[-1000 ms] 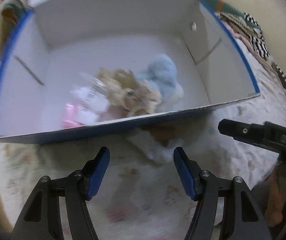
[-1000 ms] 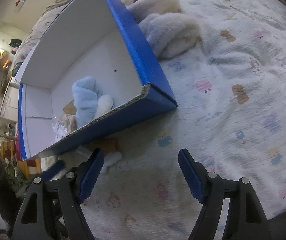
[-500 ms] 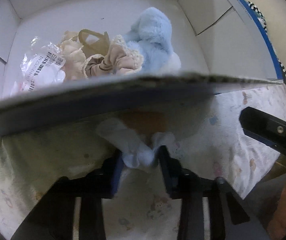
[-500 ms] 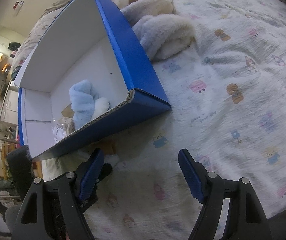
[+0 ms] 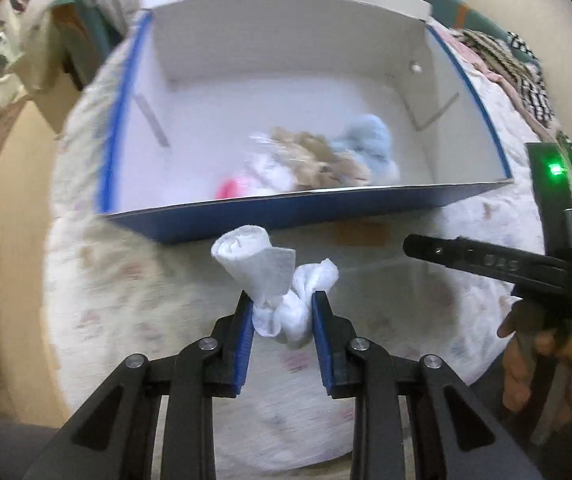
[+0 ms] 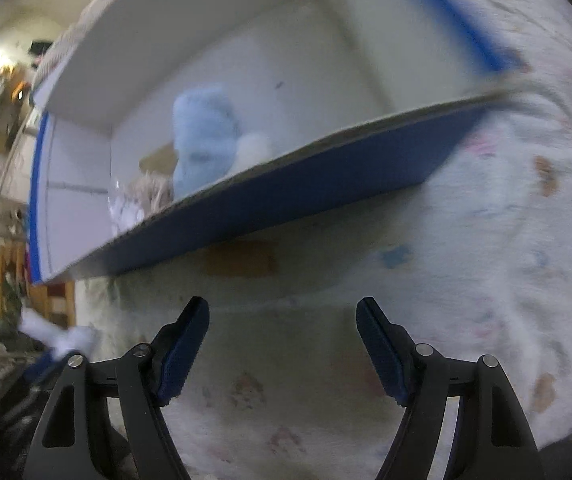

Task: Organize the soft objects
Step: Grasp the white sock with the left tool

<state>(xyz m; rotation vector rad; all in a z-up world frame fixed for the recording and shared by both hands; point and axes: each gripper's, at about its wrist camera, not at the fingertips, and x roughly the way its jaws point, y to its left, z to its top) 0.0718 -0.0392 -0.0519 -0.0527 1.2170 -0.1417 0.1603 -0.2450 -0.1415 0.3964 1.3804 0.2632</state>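
The left hand-held gripper (image 5: 281,316), its blue-padded fingers drawn close, clamps a rolled white cloth bundle (image 5: 273,276) above a bed covered by a pale cartoon-print quilt (image 5: 133,292). The bundle's loose roll stands up past the fingertips, just short of the near wall of a blue cardboard box with a white interior (image 5: 326,208). Inside the box, against that near wall, lie a fluffy light-blue plush item (image 5: 370,140), a crumpled beige fabric piece (image 5: 318,156) and something pink (image 5: 233,190), all blurred. A flat brown cardboard scrap (image 5: 362,234) rests on the quilt beside the box's outer face. The right hand-held gripper (image 6: 283,350) hovers over the quilt with its fingers spread wide and nothing between them, pointed at the box's blue near wall; in its view the light-blue plush shows over the rim. The person's right hand (image 5: 542,356) grips that tool's black handle at the frame's right edge.
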